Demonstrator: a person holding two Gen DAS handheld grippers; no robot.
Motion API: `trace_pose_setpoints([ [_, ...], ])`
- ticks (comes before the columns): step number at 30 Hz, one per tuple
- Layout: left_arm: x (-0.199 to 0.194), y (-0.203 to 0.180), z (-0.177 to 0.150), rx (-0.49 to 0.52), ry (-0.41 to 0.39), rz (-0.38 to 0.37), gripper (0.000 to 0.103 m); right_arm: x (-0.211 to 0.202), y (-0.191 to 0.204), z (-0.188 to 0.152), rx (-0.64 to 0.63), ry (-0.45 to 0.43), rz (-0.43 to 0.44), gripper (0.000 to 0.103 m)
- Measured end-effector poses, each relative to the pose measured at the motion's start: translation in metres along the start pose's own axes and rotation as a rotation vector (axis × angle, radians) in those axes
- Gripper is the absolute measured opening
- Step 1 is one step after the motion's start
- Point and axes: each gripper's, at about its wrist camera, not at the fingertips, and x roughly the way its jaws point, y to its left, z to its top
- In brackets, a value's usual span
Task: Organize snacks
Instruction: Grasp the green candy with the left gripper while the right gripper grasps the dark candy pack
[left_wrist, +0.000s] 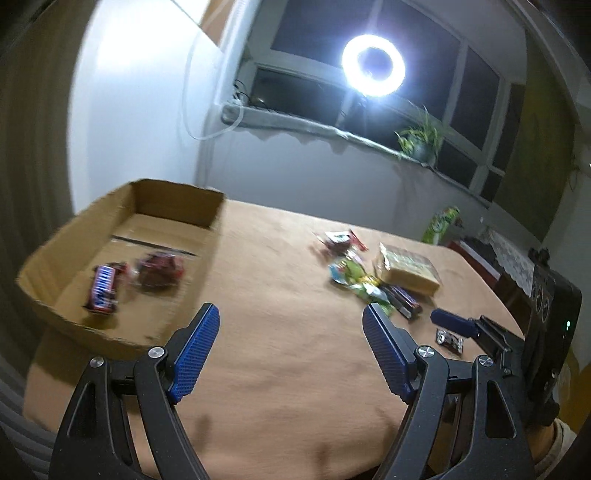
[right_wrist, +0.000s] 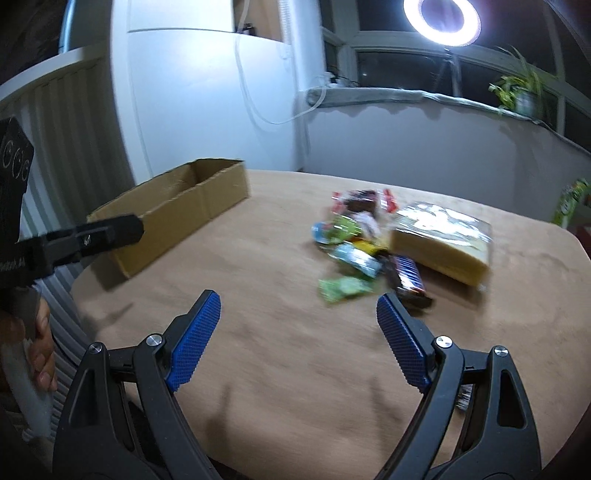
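A shallow cardboard box (left_wrist: 173, 201) (right_wrist: 192, 206) sits at the table's left; a Snickers bar (left_wrist: 103, 290) and a dark red packet (left_wrist: 159, 271) lie inside it. A heap of wrapped snacks (left_wrist: 354, 273) (right_wrist: 351, 236) lies right of centre, with a clear pack of yellow wafers (left_wrist: 410, 269) (right_wrist: 443, 240) and a dark bar (right_wrist: 408, 280) beside it. A small dark sachet (left_wrist: 448, 339) lies apart near the right. My left gripper (left_wrist: 290, 334) is open over bare cloth between box and heap. My right gripper (right_wrist: 297, 321) is open, with nothing between its fingers, just short of the heap.
The table (left_wrist: 280, 369) wears a tan cloth and has a rounded near edge. A ring light (left_wrist: 373, 66) glares from the window side. A potted plant (left_wrist: 421, 140) stands on the sill. A white fridge (right_wrist: 207, 96) rises behind the box. A hand (right_wrist: 40, 354) holds the left gripper's handle.
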Motion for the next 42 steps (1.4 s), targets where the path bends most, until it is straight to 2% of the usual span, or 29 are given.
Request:
trace_pose_setpoints([
  [5, 0.023, -0.026, -0.008, 0.047, 0.064, -0.038, 0.08, -0.006, -0.036, -0.011, 0.054, 0.006, -0.052, 0.089],
  [13, 0.08, -0.075, -0.013, 0.182, 0.174, -0.096, 0.08, -0.012, -0.085, -0.036, 0.129, 0.043, -0.144, 0.089],
  [17, 0.113, -0.091, -0.016, 0.233, 0.244, -0.099, 0.08, -0.011, -0.098, -0.046, 0.131, 0.06, -0.166, 0.089],
  [22, 0.14, -0.104, -0.015, 0.268, 0.313, -0.087, 0.079, -0.011, -0.097, -0.051, 0.073, 0.05, -0.165, 0.089],
  [23, 0.141, -0.106, -0.014, 0.278, 0.317, -0.085, 0.073, -0.01, -0.095, -0.051, 0.066, 0.05, -0.168, 0.088],
  [24, 0.142, -0.108, -0.014, 0.286, 0.318, -0.078, 0.062, -0.008, -0.094, -0.051, 0.057, 0.048, -0.17, 0.084],
  [26, 0.142, -0.11, -0.014, 0.295, 0.318, -0.069, 0.051, -0.007, -0.092, -0.05, 0.042, 0.044, -0.169, 0.076],
  [28, 0.141, -0.112, -0.015, 0.307, 0.317, -0.071, 0.042, -0.006, -0.09, -0.05, 0.03, 0.045, -0.157, 0.063],
  [30, 0.139, -0.112, -0.016, 0.315, 0.314, -0.078, 0.029, -0.006, -0.087, -0.05, 0.011, 0.046, -0.157, 0.054],
  [33, 0.139, -0.111, -0.016, 0.312, 0.314, -0.093, 0.023, -0.008, -0.085, -0.051, 0.002, 0.045, -0.153, 0.043],
  [36, 0.141, -0.112, -0.015, 0.309, 0.309, -0.095, 0.022, -0.01, -0.086, -0.052, 0.003, 0.042, -0.155, 0.028],
  [42, 0.135, -0.109, -0.017, 0.268, 0.295, -0.129, 0.021, -0.018, -0.089, -0.055, 0.03, 0.032, -0.14, 0.028],
])
